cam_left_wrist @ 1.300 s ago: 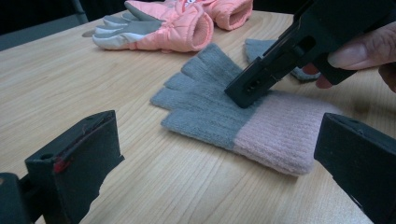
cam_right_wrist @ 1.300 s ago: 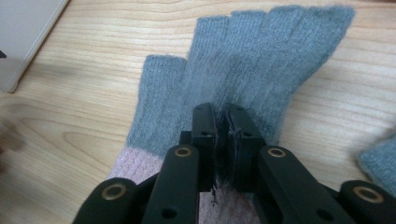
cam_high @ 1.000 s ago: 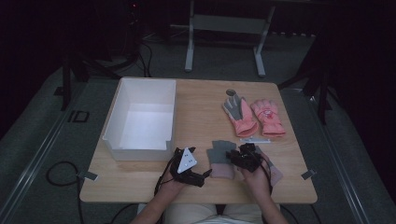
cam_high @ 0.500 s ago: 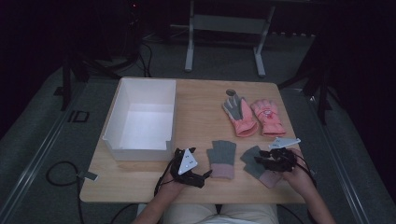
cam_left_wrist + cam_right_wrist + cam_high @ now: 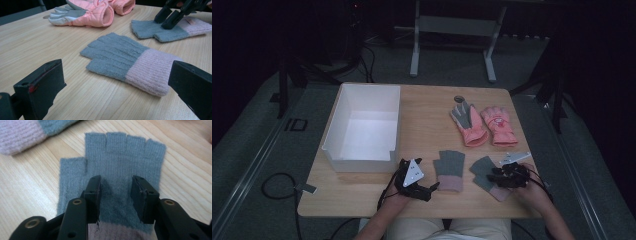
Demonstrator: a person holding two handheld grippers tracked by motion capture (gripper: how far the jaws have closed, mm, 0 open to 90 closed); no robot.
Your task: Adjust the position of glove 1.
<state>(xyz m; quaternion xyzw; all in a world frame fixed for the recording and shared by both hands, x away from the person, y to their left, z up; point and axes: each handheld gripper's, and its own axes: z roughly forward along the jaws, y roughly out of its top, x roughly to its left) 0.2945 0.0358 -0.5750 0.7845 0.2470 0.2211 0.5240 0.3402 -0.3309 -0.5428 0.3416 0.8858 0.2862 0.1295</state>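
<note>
Right gripper [image 5: 507, 176]: it is hovering low over the right knit glove [image 5: 488, 176]; its jaws are standing apart, a strip of grey knit showing between them, the pads not pinching the fabric. The jaws have just been opening and then easing in a little.
Left gripper [image 5: 416, 181]: it is resting near the table's front edge with jaws standing wide apart and nothing between them.
Right knit glove: it is lying flat on the table [image 5: 427, 115], grey fingers and pink cuff, just right of the left knit glove [image 5: 449, 169], the two apart.
Left knit glove: it is lying flat just beside the left gripper, not touched by it.
White box [image 5: 346, 145]: it is sitting at the table's left, open-topped, nothing lying inside it.
Right gripper view: it is showing the jaws poised over the grey palm [image 5: 117, 165], with the cut-off finger ends and thumb spread flat.
Left gripper view: it is showing the left knit glove's ribbed pink cuff [image 5: 150, 72], and farther off the right gripper's black jaws standing on the other knit glove.
High view: it is showing the whole layout, with a small round dark thing [image 5: 459, 99] by the padded gloves' fingertips.
Count: two knit gloves, two pink padded gloves [image 5: 482, 125] lying side by side at the far right, one box, two grippers.
</note>
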